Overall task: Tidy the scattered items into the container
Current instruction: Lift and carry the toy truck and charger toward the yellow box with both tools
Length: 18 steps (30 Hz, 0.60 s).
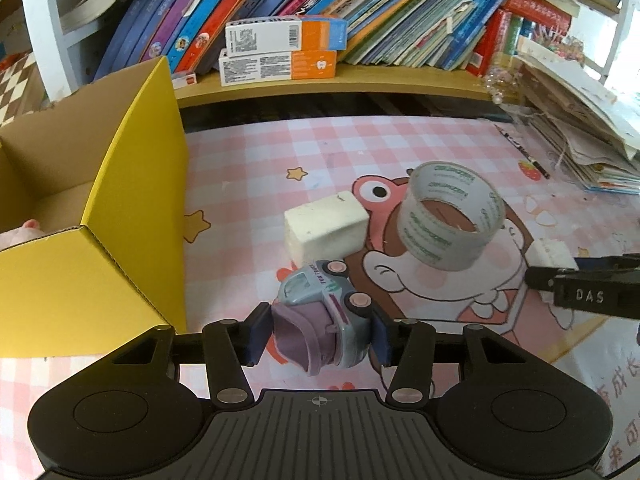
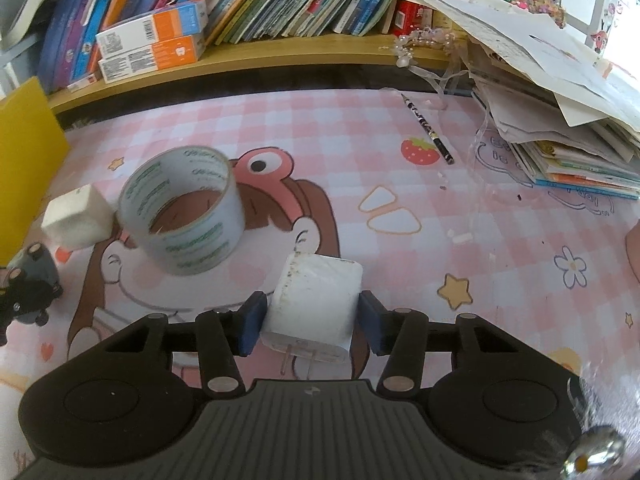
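The left claw (image 1: 320, 334) grips a toy truck (image 1: 320, 312) lifted just beside the yellow cardboard box (image 1: 120, 216). The right claw (image 2: 310, 322) clamps a white charger plug (image 2: 314, 306) above the desk (image 2: 500, 248). Beyond lie a foam block (image 1: 326, 226) and a tape roll (image 1: 450, 216), near each other.

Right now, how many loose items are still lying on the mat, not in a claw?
2: the foam block beside the yellow box, and the tape roll to its right. The pencil by the paper stack may count too.
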Motion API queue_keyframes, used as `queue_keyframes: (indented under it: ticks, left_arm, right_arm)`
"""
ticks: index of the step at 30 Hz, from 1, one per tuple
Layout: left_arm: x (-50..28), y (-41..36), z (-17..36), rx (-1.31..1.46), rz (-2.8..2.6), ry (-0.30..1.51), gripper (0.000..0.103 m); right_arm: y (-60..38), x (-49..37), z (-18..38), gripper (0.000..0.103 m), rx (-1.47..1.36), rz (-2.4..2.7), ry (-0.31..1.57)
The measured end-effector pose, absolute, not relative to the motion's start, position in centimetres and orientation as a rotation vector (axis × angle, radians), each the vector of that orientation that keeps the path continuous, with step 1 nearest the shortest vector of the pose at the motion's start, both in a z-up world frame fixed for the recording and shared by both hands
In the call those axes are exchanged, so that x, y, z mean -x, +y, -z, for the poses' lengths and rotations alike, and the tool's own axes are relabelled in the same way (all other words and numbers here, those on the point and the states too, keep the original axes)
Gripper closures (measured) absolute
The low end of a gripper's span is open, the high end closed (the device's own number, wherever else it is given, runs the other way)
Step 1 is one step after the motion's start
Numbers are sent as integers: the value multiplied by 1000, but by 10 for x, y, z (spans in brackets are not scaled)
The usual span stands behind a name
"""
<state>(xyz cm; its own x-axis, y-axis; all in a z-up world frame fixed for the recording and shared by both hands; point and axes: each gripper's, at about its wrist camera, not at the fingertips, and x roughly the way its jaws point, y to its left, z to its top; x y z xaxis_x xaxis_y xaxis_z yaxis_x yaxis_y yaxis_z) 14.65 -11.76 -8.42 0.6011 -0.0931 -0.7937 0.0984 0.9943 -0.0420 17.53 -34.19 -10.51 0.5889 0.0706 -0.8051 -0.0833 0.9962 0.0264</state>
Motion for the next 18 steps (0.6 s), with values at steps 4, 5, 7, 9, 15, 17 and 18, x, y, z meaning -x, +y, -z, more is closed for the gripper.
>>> queue_keyframes:
  ticks: [4, 5, 7, 9, 15, 17, 18]
  left_arm:
    - [-138, -116, 76, 3, 122, 901, 54]
    - [-136, -116, 74, 4, 124, 896, 54]
    - [-131, -115, 69, 7, 131, 887, 54]
    - [-127, -115, 66, 9, 137, 879, 54]
    - [-114, -114, 56, 11, 160, 858, 54]
    - [-110, -114, 54, 12, 169, 853, 54]
    - [-107, -114, 52, 13, 173, 850, 54]
  right_arm:
    - [-340, -165, 100, 55, 17, -100, 929]
    - [-339, -163, 98, 55, 18, -102, 926]
    - [-338, -158, 94, 56, 20, -106, 917]
    - [-337, -154, 90, 56, 22, -109, 907]
    - [-333, -139, 81, 56, 28, -117, 890]
    - [-331, -134, 80, 56, 25, -120, 893]
    - [-330, -131, 79, 56, 23, -122, 895]
